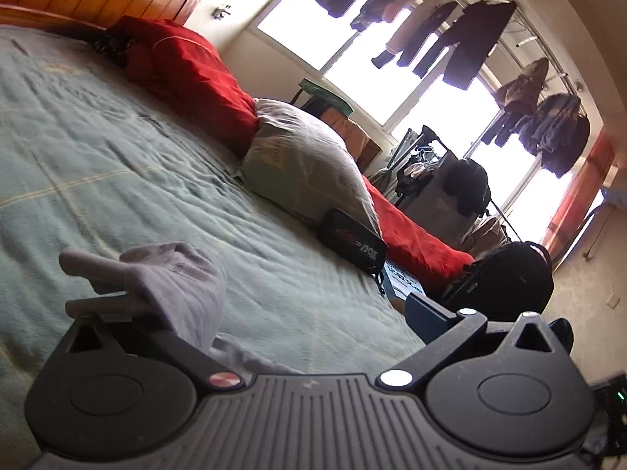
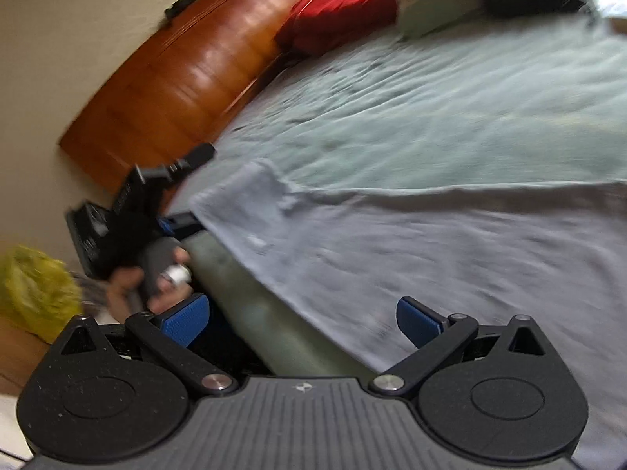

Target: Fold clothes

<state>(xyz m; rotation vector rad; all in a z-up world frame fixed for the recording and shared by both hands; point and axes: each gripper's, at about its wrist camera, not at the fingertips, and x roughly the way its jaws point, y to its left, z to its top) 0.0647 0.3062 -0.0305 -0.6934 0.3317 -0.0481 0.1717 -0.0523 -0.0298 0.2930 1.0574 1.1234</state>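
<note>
A pale grey garment [image 2: 392, 243] lies spread flat over the near part of the green bed cover [image 2: 431, 98]. Its edge hangs over the bed side. My right gripper [image 2: 301, 319] hovers open above that edge, blue pads [image 2: 188, 319] wide apart with nothing between them. In the left wrist view, a bunched corner of the grey garment [image 1: 176, 286] is draped over the left finger of my left gripper [image 1: 262, 305], whose jaws stand wide apart. The right wrist view shows the left gripper [image 2: 188, 188] at the garment's far corner, held by a hand [image 2: 156, 278].
A red quilt [image 1: 188, 66], a grey pillow [image 1: 305, 156] and a black pouch [image 1: 352, 243] line the bed's far side. A black backpack [image 1: 509, 278] sits past the bed. Clothes [image 1: 450, 31] hang by the window. A wooden headboard [image 2: 176, 78] and a yellow bag [image 2: 31, 290] lie left.
</note>
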